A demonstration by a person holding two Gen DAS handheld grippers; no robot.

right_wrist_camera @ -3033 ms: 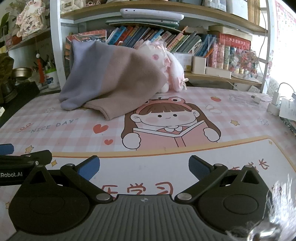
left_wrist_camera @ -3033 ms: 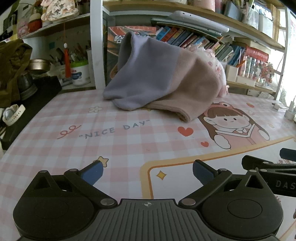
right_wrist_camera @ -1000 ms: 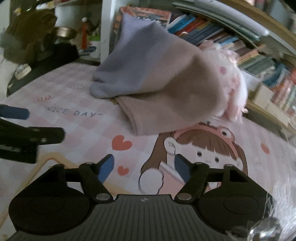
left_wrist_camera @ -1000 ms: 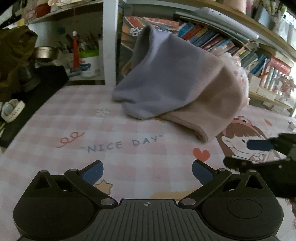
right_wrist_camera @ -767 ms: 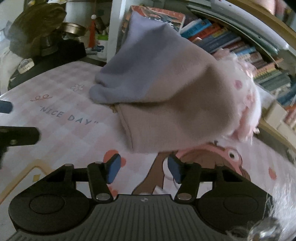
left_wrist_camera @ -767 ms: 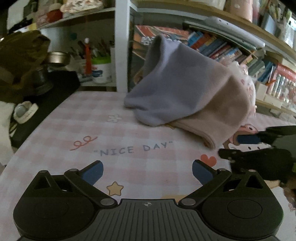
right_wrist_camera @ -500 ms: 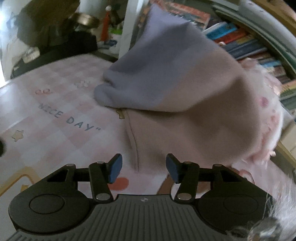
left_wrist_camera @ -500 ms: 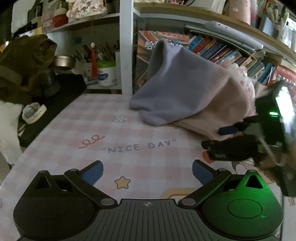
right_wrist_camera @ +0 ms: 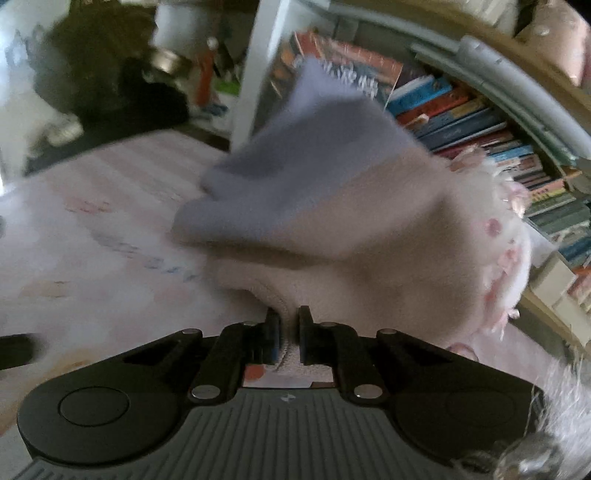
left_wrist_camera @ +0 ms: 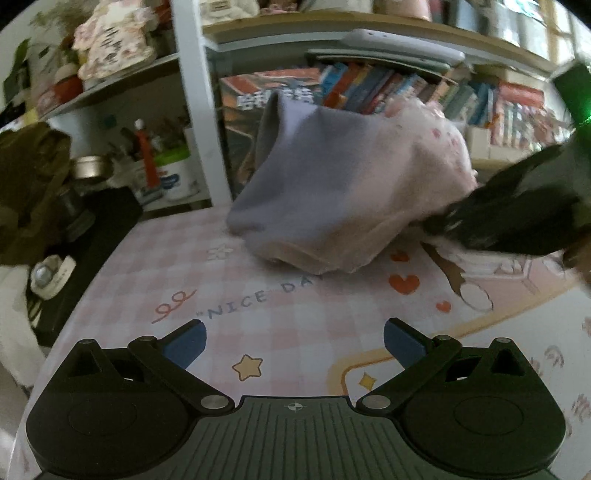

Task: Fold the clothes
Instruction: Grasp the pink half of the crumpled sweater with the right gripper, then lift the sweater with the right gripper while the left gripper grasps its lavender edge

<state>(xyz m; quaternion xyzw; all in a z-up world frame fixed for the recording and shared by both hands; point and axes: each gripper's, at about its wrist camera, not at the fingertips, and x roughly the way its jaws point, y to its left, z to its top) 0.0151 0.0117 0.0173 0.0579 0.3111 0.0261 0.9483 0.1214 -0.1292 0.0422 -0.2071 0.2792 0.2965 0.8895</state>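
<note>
Right wrist view | garment (right_wrist_camera: 332, 221) heaped just ahead, hem pinched between right gripper (right_wrist_camera: 288, 332) pads, jaws just closed | left gripper (left_wrist_camera: 294, 341) wide, empty, well short | folding barely begun: no fold yet

Garment (left_wrist_camera: 332, 192): soft matt fleece, lilac and pink, fuzzy nap. Tabletop (left_wrist_camera: 295, 314): smooth printed mat, slight sheen. Left tool (left_wrist_camera: 295, 341): matt black plastic, ribbed grey body, blue pads (left_wrist_camera: 186, 341), shiny metal pins. Shelf (left_wrist_camera: 369, 26): wood
</note>
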